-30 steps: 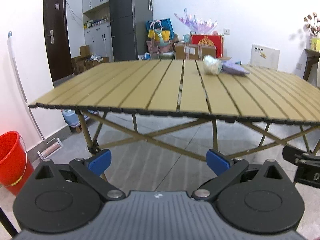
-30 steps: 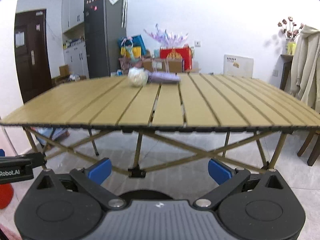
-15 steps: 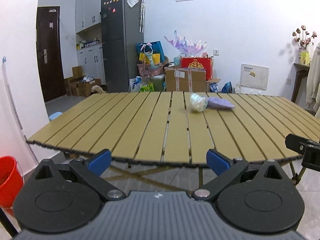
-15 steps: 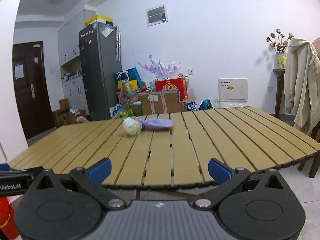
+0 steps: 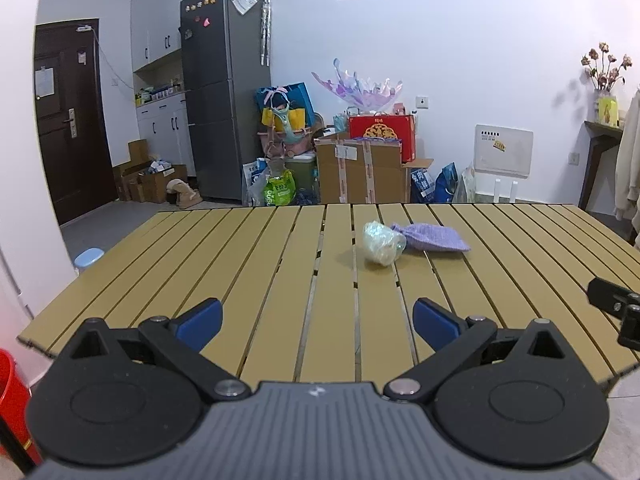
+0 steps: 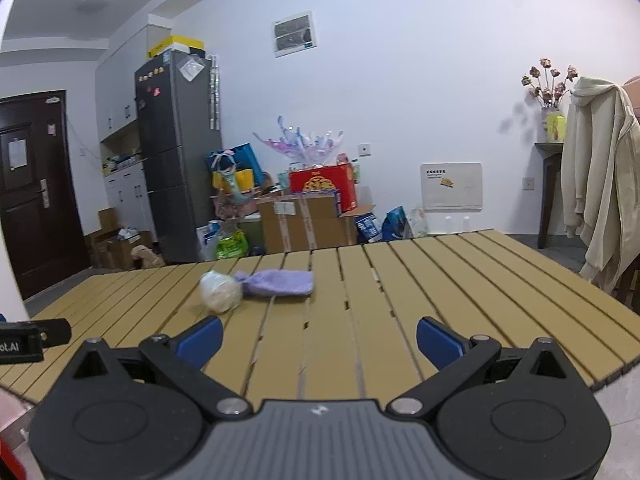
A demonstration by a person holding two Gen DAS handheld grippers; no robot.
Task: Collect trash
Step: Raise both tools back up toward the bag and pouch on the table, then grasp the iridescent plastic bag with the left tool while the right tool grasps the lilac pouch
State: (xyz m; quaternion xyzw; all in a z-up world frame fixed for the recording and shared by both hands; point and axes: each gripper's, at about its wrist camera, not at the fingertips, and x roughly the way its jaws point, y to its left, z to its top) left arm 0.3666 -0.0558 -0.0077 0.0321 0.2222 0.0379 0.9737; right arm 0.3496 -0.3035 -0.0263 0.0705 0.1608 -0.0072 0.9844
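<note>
A crumpled clear plastic ball (image 5: 382, 243) lies on the tan slatted table (image 5: 256, 280), touching a purple cloth pouch (image 5: 434, 238) to its right. Both also show in the right wrist view: the ball (image 6: 220, 292) and the pouch (image 6: 280, 283). My left gripper (image 5: 318, 318) is open and empty above the table's near edge, well short of the ball. My right gripper (image 6: 320, 338) is open and empty, to the right of the left one, with the ball ahead and to its left.
A red bucket (image 5: 12, 400) stands on the floor at the lower left. Beyond the table are a grey fridge (image 5: 224, 92), stacked cardboard boxes (image 5: 360, 168) and bags. A coat (image 6: 600, 176) hangs on a chair at the right.
Both grippers have risen from below table height to above the tabletop and moved closer to it. The ball and pouch have not moved. Both grippers stay open.
</note>
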